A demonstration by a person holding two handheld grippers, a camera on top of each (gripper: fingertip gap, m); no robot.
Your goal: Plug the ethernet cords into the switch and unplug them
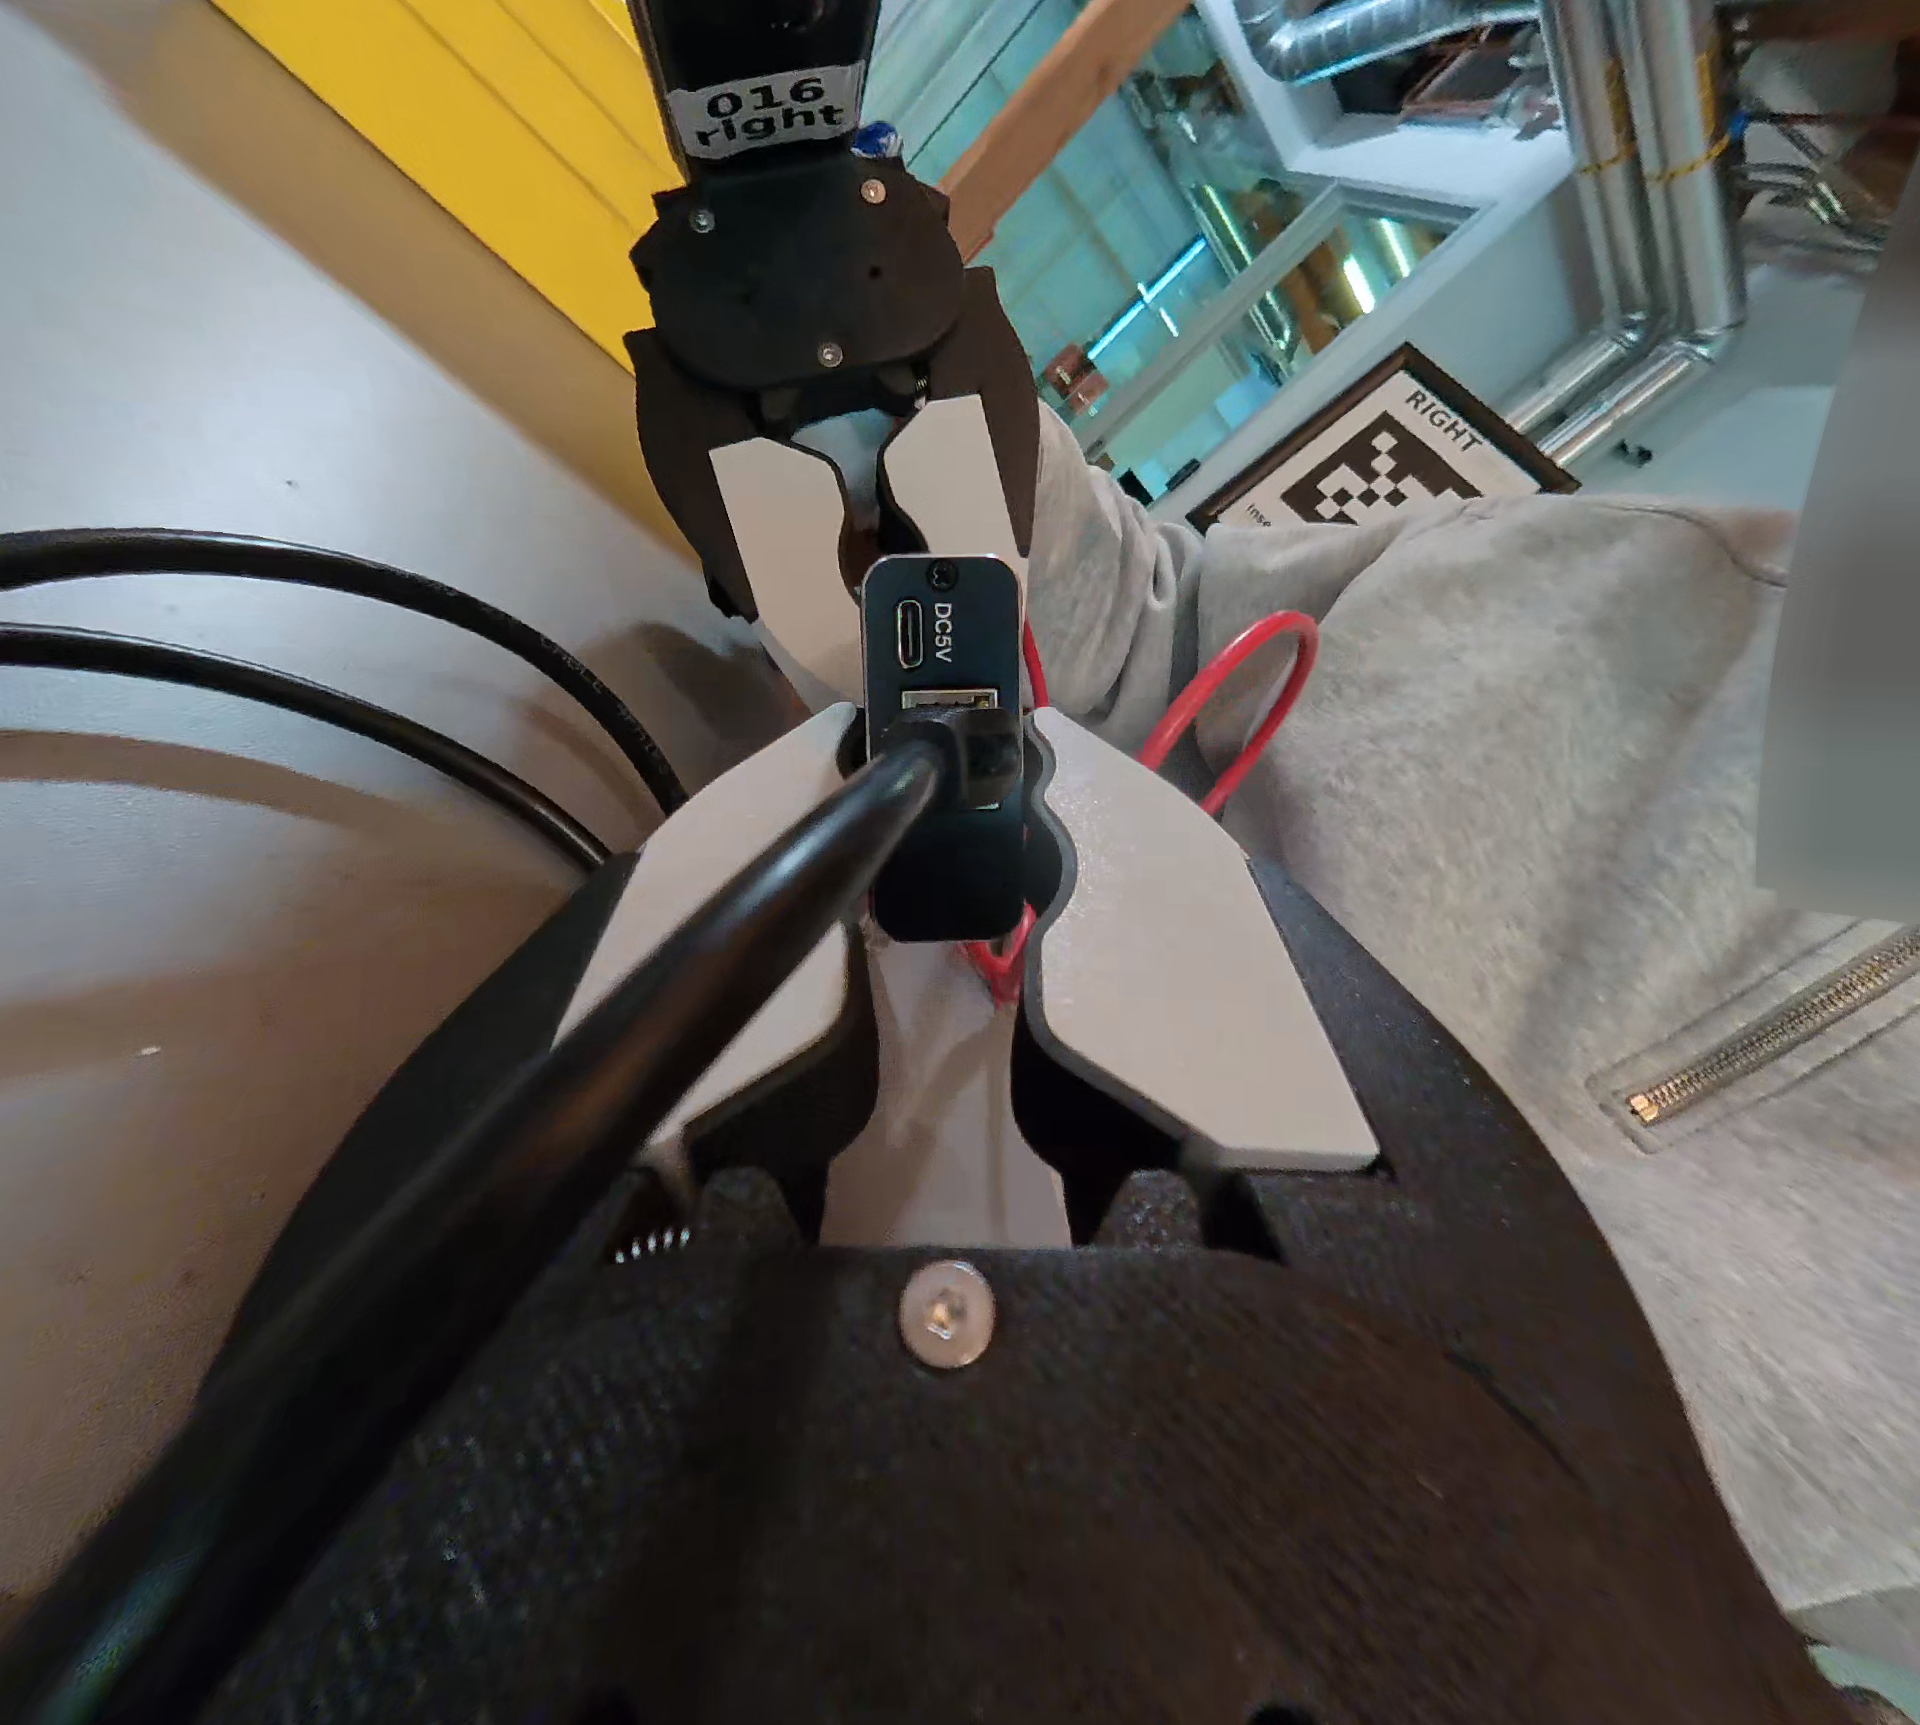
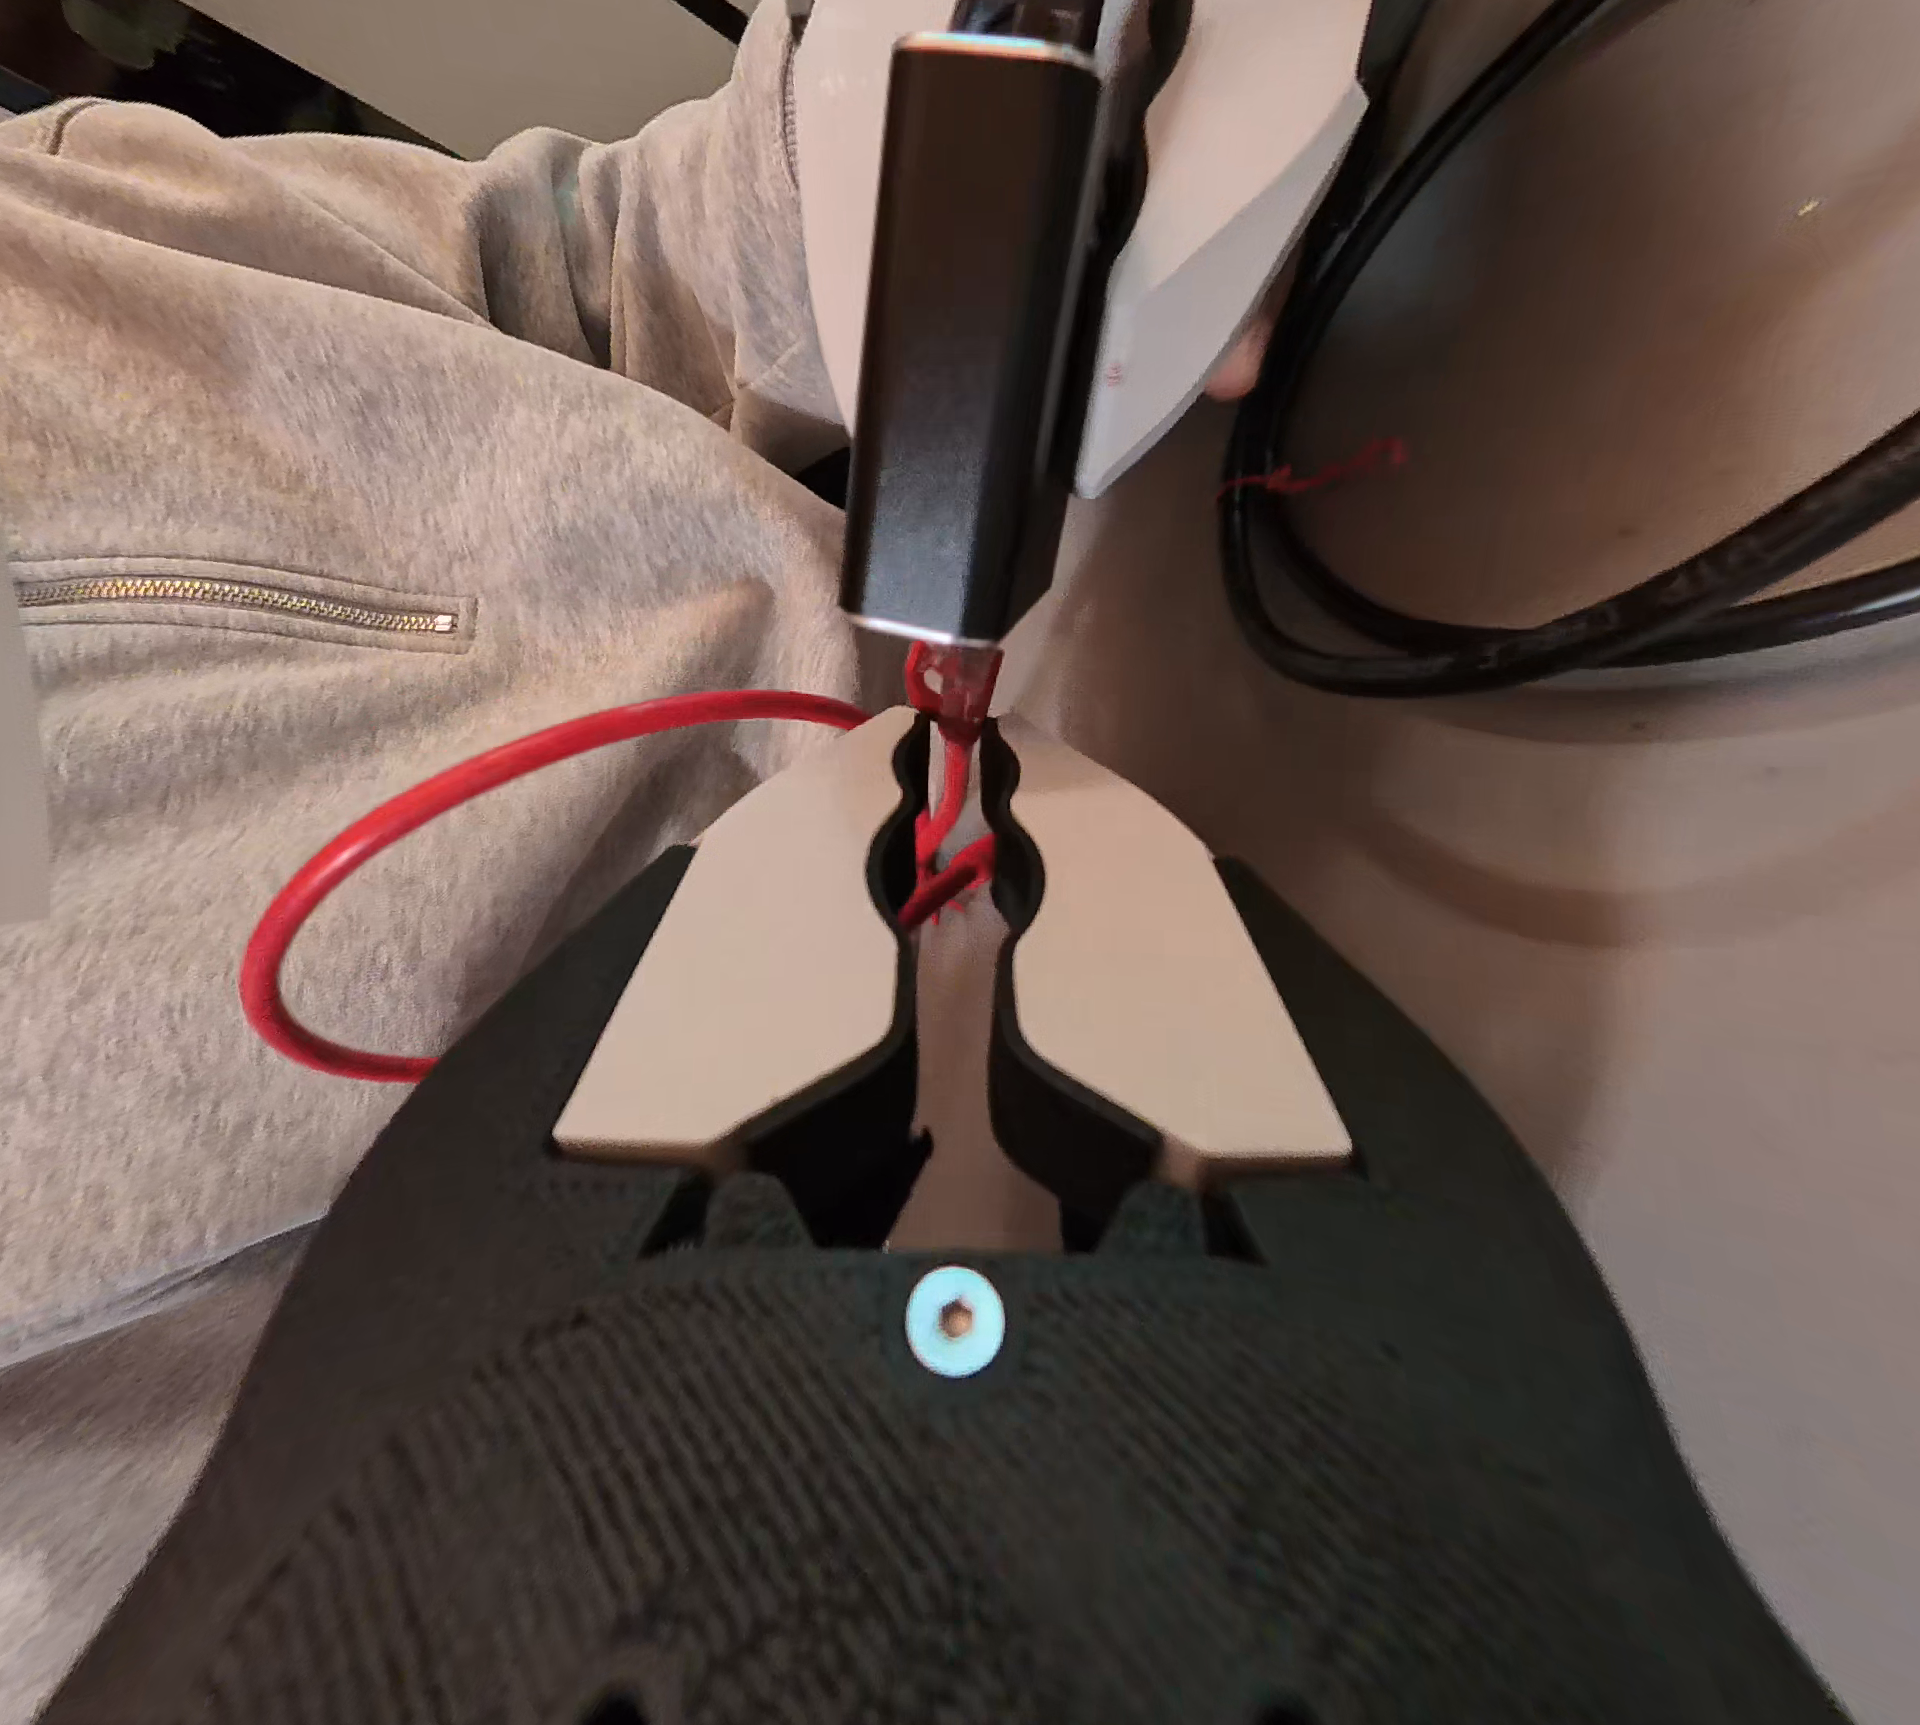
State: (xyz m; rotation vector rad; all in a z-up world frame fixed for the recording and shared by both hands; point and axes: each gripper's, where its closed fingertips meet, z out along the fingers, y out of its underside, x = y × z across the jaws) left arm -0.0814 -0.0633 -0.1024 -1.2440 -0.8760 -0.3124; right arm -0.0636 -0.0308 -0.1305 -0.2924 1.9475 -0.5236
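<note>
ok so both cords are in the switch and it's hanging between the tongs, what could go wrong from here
The switch rests on nothing; only the two plugs carry it, so it may swing or drop once one comes free.

The right tongs pinch the thin red cord right behind its plug, so pulling could strain the cord.

The black cord lies across the left tongs' finger and might snag.

Two grippers are counted: the left gripper and the right gripper. One small black switch is seen between them. Two cords are plugged into it: one black cord and one red cord. Two black strands are seen looped on one grey table. One yellow box and one framed marker card are counted.
</note>
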